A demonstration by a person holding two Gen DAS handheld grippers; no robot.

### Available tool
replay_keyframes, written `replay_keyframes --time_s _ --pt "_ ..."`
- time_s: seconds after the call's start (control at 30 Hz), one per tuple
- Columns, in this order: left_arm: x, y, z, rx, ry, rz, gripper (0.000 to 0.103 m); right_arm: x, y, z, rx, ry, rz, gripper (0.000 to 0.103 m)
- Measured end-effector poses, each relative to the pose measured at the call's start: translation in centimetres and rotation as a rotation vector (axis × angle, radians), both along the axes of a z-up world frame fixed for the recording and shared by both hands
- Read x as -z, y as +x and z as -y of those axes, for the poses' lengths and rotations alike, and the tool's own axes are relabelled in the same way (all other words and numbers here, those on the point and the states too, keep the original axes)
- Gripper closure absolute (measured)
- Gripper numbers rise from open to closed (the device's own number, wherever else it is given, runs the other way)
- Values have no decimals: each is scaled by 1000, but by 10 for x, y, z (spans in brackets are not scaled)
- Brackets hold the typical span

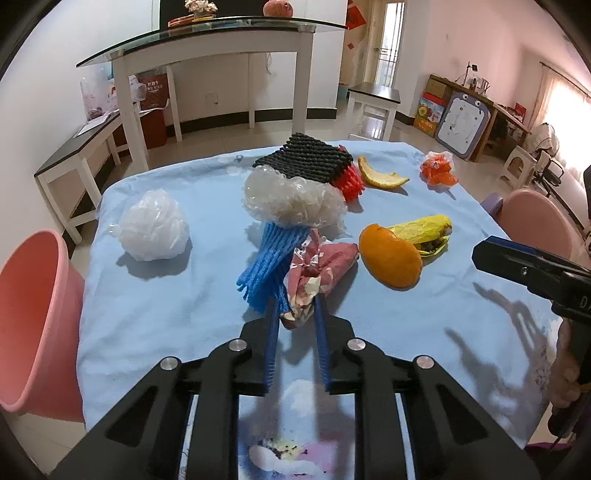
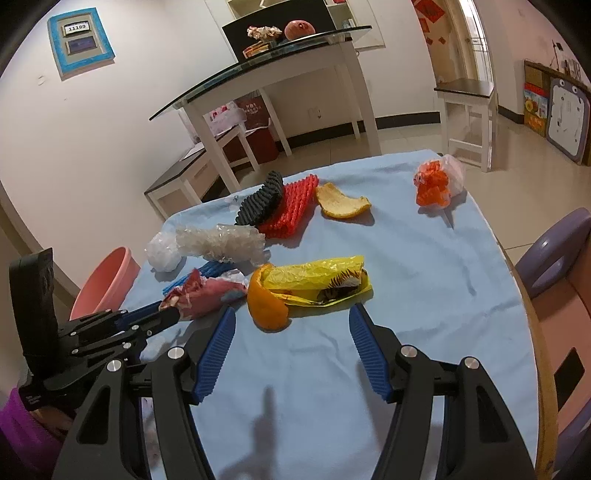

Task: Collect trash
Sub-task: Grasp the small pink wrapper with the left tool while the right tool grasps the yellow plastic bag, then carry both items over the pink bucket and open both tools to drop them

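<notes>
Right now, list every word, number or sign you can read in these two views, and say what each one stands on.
"11109": small display in the blue-framed wall panel.
"D": right hand-held gripper, on its black body; the rest of the lettering is cut off.
Red bag under the glass table: white lettering, too blurred to read.
Red wall decorations: unreadable.
Colourful box: print too small to read.

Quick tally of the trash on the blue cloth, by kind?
Foam fruit nets: 3, black, red, blue
Clear plastic wads: 2
Orange peels: 2
Wrappers or bags: 3, pink, yellow, orange
Total: 10
</notes>
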State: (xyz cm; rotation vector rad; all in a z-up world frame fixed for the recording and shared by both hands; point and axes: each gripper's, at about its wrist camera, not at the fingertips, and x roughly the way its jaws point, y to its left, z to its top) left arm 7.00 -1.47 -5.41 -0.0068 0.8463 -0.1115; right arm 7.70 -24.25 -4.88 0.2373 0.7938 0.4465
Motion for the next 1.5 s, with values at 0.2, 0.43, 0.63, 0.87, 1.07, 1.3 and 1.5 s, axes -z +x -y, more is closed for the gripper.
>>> replay_keyframes --time_s 0.2,0.43,0.63,0.87,1.07,1.3,1.5 --pt "-5 -6 4 6 -10 18 91 3 2 0 -4 10 -18 40" --pt "-19 -22 7 19 -57 60 92 6 7 -1 0 17 -36 40" --pt "-28 -32 3 12 -96 87 92 -5 32 11 46 -32 12 40" --pt "-31 -37 0 9 -115 94 92 14 78 5 -53 -80 -72 40" --pt "-28 -39 -3 -5 -127 86 92 30 80 -4 -117 -59 -129 47" --pt "-28 -40 -4 -7 -133 88 92 25 57 -5 -106 -58 -109 98" --pt "-28 -45 -7 -21 -144 102 92 3 31 -5 -102 -52 -24 103"
